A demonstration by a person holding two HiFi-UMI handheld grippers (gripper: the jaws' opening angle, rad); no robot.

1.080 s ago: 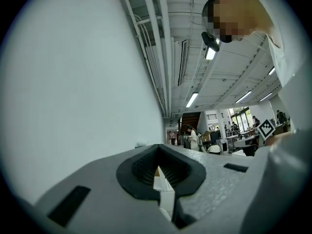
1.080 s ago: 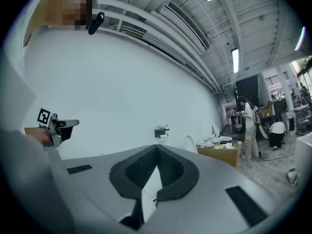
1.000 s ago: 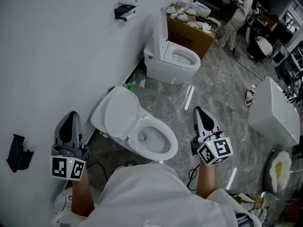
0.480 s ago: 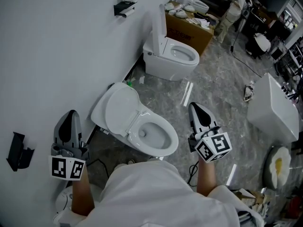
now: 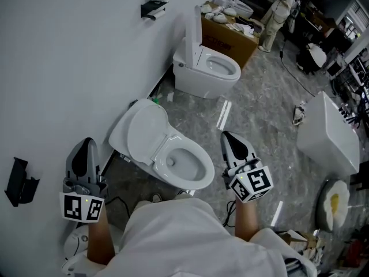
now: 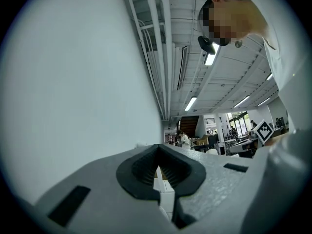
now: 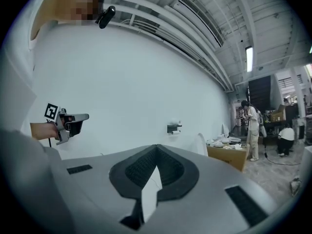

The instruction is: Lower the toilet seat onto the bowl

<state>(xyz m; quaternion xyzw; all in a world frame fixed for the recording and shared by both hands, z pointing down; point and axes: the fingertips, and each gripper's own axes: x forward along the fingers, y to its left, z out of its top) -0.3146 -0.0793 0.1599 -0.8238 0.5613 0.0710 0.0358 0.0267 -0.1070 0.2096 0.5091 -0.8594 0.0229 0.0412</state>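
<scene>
Around: a second white toilet (image 5: 207,71) stands in the upper middle of the head view with its lid upright, well apart from the near one. Beside it is an open brown cardboard box (image 5: 233,42) holding white pieces.
On the wall: a black paper-roll holder (image 5: 153,9) is at the top and a black bracket (image 5: 19,183) at the left edge.
Right side: a white box-shaped fixture (image 5: 326,134) stands at the right, and a standing person (image 5: 275,7) is at the top right.
In the way: the wearer's white-clad torso (image 5: 190,235) fills the lower middle, just below the bowl's front edge.
Surface: a grey marbled stone floor (image 5: 259,108), with a thin black cable (image 5: 118,203) lying at the lower left.
Room: a plain white wall (image 5: 69,68) fills the left. The gripper views show a large hall with ceiling pipes and strip lights.
Task's thing: the white oval toilet seat (image 5: 143,133) of the near white toilet (image 5: 190,169) is at the centre of the frame. It is raised and leans back toward the wall; ring and lid cannot be told apart.
Axis: the toilet's long axis runs from the wall at upper left to lower right. The bowl front points to the lower right.
Left gripper (image 5: 87,143): at the lower left beside the wall, clear of the toilet. Its fingers are together with nothing between them.
Right gripper (image 5: 226,136): just right of the bowl without touching it. Its fingers are together and hold nothing.
</scene>
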